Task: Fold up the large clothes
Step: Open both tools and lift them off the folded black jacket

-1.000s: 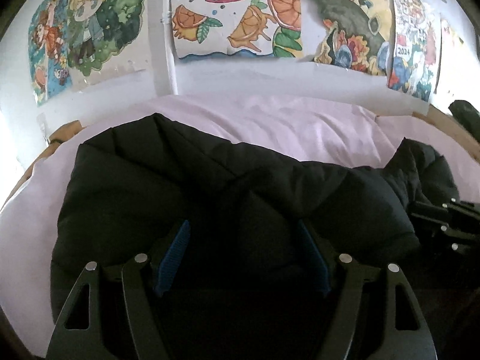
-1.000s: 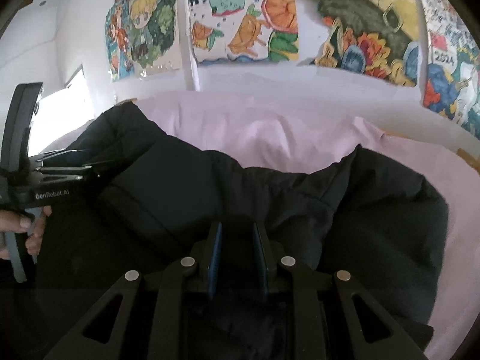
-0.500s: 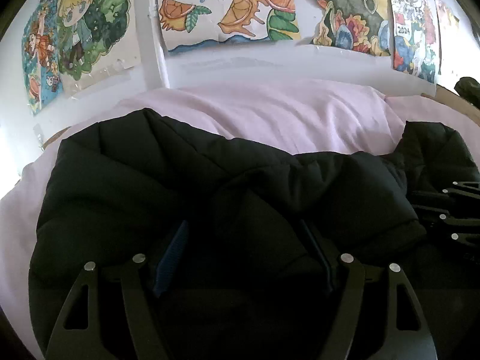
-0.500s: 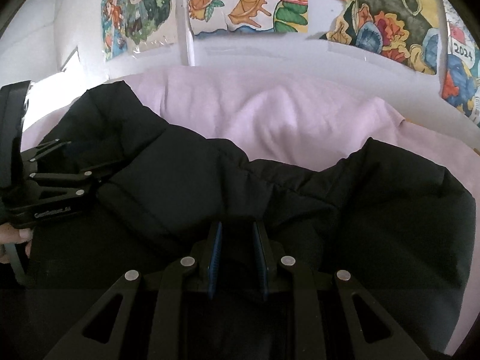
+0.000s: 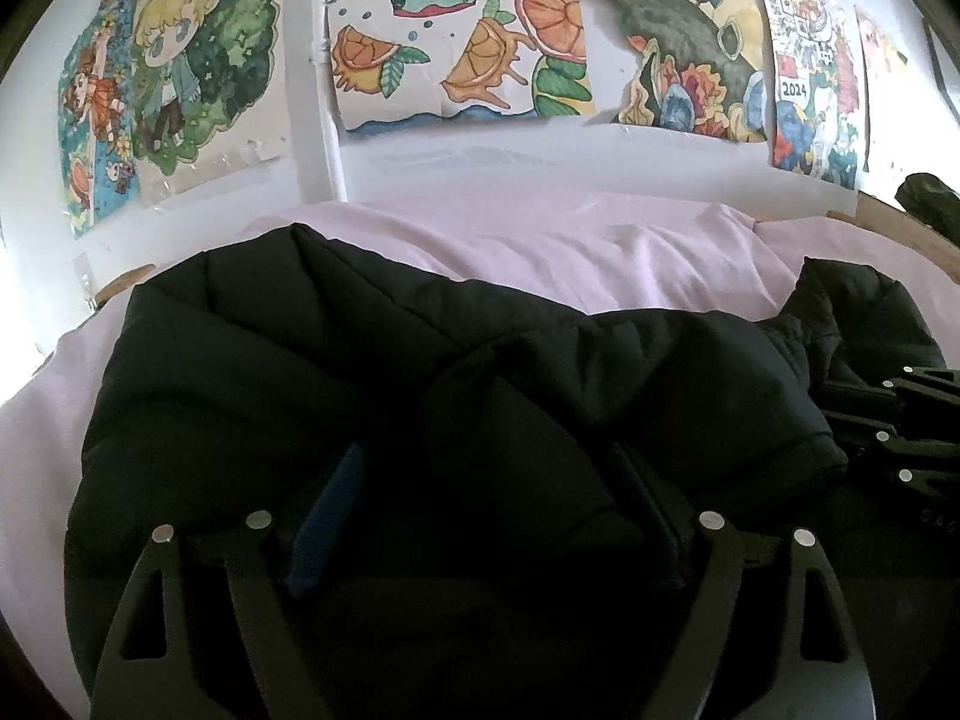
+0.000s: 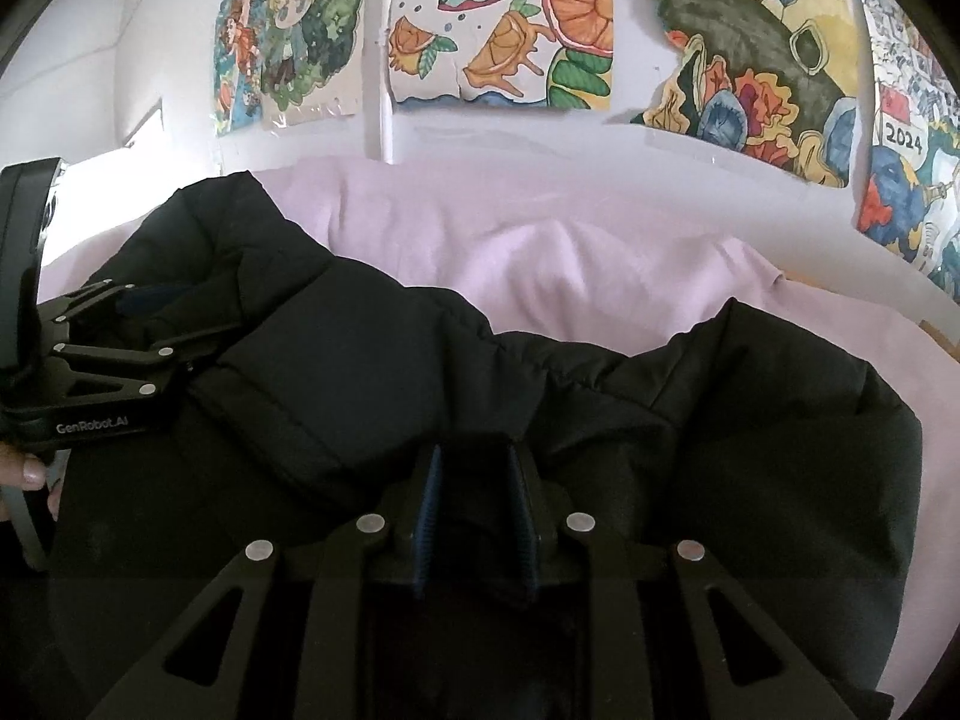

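Black puffer jacket (image 5: 372, 372) spread on pink sheet (image 5: 600, 252), bunched into thick folds, quilted seams showing. Near edge of jacket under both grippers; far edge humped up, sheet bare beyond it to the wall.

Left gripper (image 5: 486, 510): jaws wide and opening, a fat roll of jacket between them. Blue pad (image 5: 327, 516) on one finger clear of the fabric; other pad lost in shadow against the fold, contact there not readable. From right wrist view, same gripper (image 6: 144, 324) at left edge, fingers splayed over the jacket's raised corner, fingertips of the holding hand (image 6: 27, 474) just visible below it.

Right gripper (image 6: 474, 516): jaws narrow, clamped on a pinch of jacket (image 6: 600, 420); dark fabric fills the gap between the two blue pads. From left wrist view, right gripper (image 5: 900, 420) only partly seen at right edge, resting against the jacket.

Posters (image 5: 468, 48) in bright colours taped along the white wall behind the bed: cartoon figure, orange slices, a "2024" sheet. Wooden frame edge (image 5: 900, 234) at far right, a dark item lying on it, too small to identify.
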Demonstrator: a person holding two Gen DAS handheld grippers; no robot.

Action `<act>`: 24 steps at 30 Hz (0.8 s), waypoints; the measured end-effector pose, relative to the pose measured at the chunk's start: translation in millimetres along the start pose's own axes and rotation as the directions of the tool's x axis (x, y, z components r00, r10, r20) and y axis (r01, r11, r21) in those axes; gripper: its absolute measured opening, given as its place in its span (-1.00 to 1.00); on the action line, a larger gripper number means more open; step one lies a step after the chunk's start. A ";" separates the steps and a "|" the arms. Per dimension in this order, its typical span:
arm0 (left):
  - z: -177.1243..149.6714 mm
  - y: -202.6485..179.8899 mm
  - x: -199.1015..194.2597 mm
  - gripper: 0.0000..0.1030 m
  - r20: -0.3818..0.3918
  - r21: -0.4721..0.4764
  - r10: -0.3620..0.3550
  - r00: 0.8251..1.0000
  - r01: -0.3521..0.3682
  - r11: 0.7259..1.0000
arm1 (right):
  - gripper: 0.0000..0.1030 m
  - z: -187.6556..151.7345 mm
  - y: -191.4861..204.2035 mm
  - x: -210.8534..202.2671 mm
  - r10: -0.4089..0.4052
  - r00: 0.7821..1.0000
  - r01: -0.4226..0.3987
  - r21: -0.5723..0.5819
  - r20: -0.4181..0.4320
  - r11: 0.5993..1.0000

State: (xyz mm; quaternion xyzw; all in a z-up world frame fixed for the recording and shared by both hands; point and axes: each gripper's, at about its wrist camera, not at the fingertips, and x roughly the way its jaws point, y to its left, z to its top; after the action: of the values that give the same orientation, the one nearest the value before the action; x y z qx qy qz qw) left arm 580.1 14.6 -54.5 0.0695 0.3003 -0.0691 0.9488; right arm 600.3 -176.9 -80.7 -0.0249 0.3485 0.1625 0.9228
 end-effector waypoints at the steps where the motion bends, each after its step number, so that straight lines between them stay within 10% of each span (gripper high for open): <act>1: -0.2 0.4 -0.2 0.55 -0.001 -0.001 0.000 1.000 0.000 1.000 | -0.54 0.4 -1.6 -1.0 0.011 1.000 -0.011 0.009 -0.003 1.000; 6: 1.2 2.5 -12.8 0.58 -0.025 -0.034 0.001 1.000 -0.002 0.999 | -0.20 3.2 -6.5 -17.8 0.047 0.999 -0.046 0.055 -0.012 0.997; 10: -1.7 0.5 -43.3 0.69 -0.030 -0.062 -0.021 0.999 0.019 0.998 | 1.00 0.9 8.0 -45.9 0.029 0.999 -0.027 0.038 -0.039 0.999; 24: 0.5 -6.8 -217.6 0.75 -0.083 -0.053 -0.136 0.987 0.132 0.990 | 1.00 -12.8 68.3 -206.3 -0.077 0.988 0.088 0.080 -0.135 0.993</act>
State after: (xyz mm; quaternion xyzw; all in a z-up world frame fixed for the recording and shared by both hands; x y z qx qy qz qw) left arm 402.9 27.3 71.4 0.0297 0.3466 -0.1228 0.9295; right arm 425.2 -172.6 48.6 -0.0104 0.4142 0.1070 0.9038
